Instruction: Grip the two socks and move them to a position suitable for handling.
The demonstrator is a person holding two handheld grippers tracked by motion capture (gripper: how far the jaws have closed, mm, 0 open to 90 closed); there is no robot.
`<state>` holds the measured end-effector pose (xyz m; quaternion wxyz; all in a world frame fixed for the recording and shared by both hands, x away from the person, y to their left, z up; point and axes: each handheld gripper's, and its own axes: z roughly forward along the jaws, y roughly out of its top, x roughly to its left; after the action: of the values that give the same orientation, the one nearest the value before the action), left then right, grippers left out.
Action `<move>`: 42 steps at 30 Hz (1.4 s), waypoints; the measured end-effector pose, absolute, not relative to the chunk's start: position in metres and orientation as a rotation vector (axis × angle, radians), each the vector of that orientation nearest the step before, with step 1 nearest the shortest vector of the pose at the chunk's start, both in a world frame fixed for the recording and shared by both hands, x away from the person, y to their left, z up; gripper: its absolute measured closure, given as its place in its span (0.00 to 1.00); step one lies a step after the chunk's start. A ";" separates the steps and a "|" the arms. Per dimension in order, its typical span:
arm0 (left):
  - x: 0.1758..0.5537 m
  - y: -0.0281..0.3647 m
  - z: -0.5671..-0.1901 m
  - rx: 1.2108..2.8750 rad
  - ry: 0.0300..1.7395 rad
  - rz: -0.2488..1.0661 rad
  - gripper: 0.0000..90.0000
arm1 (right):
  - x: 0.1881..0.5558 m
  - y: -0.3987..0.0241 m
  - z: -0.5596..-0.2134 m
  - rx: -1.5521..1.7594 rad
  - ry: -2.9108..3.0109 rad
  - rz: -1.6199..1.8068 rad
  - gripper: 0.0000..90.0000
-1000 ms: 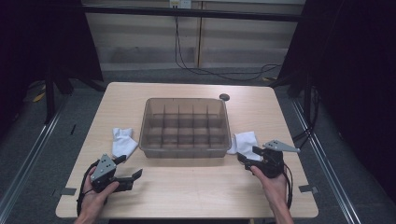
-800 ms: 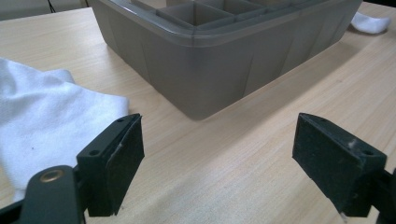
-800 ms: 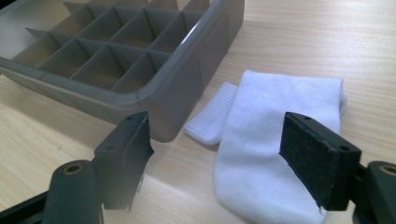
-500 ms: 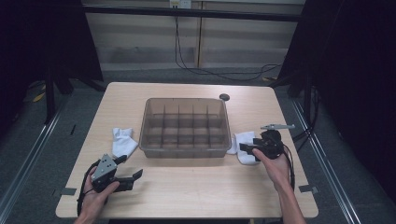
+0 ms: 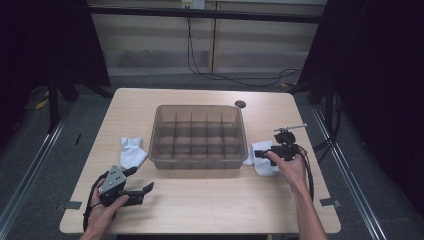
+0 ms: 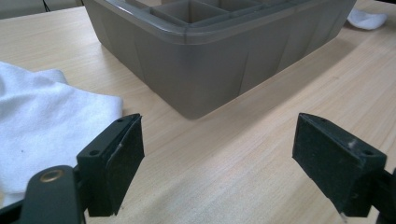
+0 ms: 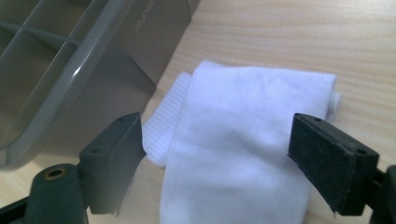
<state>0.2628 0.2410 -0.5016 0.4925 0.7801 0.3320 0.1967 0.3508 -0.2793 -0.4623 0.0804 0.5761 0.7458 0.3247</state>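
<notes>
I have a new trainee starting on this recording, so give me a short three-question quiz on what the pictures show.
1. True or false: the right gripper is shut on the white sock beside the divided bin.
2. What lies just to the left of the bin? A) a second white sock B) a red cup C) a spoon
3. Fill in: the left gripper has its jaws ____ above the bare table.

Key: 1 false, its jaws stand open over the sock, having just opened wider; 2 A; 3 open.
</notes>
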 end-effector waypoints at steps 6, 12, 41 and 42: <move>0.262 0.241 -0.501 1.890 0.800 0.459 0.18 | 0.363 -0.277 -0.473 1.768 2.223 0.931 0.19; 0.262 0.241 -0.502 1.891 0.798 0.460 0.18 | 0.368 -0.276 -0.487 1.813 2.251 0.912 0.15; 0.262 0.241 -0.501 1.905 0.780 0.461 0.18 | 0.364 -0.262 -0.482 1.681 2.254 0.575 0.76; 0.262 0.241 -0.501 1.905 0.780 0.461 0.18 | 0.364 -0.263 -0.481 1.693 2.253 0.573 0.79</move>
<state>0.2620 0.2407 -0.5015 0.4935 0.7855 0.3215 0.1900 0.3642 -0.2629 -0.4814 0.1325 0.5835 0.7765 0.1977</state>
